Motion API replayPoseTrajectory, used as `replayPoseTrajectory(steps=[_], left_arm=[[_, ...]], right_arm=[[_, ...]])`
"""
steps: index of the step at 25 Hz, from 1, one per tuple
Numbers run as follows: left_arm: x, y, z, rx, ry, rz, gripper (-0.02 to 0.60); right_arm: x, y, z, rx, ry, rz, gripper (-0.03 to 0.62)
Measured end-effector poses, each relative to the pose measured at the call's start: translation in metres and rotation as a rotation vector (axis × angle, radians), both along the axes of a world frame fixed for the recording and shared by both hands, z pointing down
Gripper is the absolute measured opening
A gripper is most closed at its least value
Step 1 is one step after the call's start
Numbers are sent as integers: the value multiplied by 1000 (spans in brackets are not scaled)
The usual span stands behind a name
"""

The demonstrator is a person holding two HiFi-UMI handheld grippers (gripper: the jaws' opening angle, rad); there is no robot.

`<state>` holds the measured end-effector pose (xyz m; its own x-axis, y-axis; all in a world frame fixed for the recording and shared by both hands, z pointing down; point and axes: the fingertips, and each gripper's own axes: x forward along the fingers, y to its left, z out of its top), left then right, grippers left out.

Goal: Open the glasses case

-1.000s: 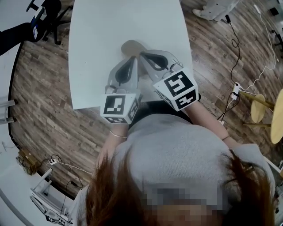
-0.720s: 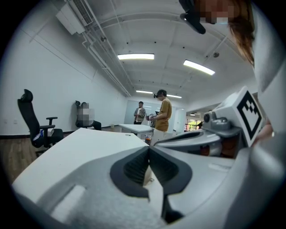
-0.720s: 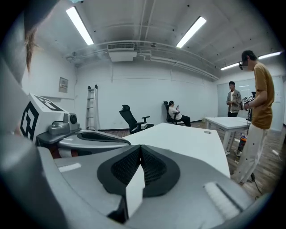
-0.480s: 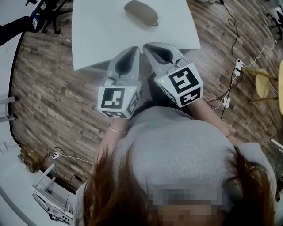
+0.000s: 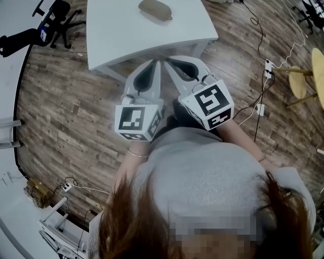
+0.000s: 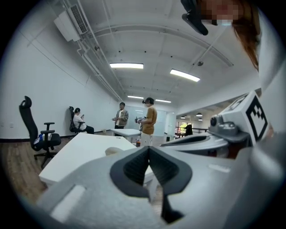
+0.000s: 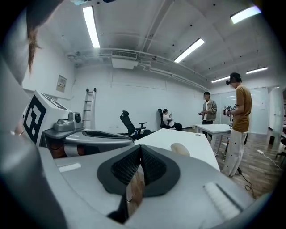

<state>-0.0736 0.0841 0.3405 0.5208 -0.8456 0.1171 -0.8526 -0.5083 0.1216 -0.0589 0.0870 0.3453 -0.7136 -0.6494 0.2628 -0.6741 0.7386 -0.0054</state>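
Both claws shut and empty: the left claw [image 5: 152, 71] has its pads pressed together with nothing between them, and so does the right claw [image 5: 174, 66]. The two sit side by side with tips angled toward each other, over the wood floor [image 5: 61, 111], at or just short of the tabletop's [image 5: 121, 40] near edge.

The case [image 5: 155, 10] is closed and lies on the far part of the tabletop, well apart from both claws and straight ahead of the gap between them. Its long axis runs left-right with a slight tilt, so it lies crosswise to the way the claws point.

In the left gripper view the case [image 6: 115, 151] shows just left of the claw [image 6: 149, 150]. In the right gripper view the case [image 7: 180, 149] shows right of the claw [image 7: 140, 150]. Neither claw is clearly nearer; it looks about even.

Judgement: the reach hasn't started. Both claws need to go forward over the tabletop, one to each end of the case, and open first.
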Motion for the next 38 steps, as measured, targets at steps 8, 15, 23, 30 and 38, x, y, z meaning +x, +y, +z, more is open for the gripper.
replayPoseTrajectory(steps=[8, 15, 23, 30, 38], left_arm=[[17, 38, -7, 13, 4, -13, 2], [62, 94, -2, -5, 30, -50, 2], [99, 163, 8, -43, 18, -104, 2], [103, 169, -10, -5, 19, -70, 2], [94, 163, -20, 24, 9, -46, 2]], right_arm=[[22, 32, -8, -23, -39, 18, 6], [64, 86, -14, -37, -66, -6, 6], [100, 145, -5, -62, -33, -45, 6], [96, 154, -23, -16, -37, -40, 6], [87, 152, -33, 23, -26, -23, 6]])
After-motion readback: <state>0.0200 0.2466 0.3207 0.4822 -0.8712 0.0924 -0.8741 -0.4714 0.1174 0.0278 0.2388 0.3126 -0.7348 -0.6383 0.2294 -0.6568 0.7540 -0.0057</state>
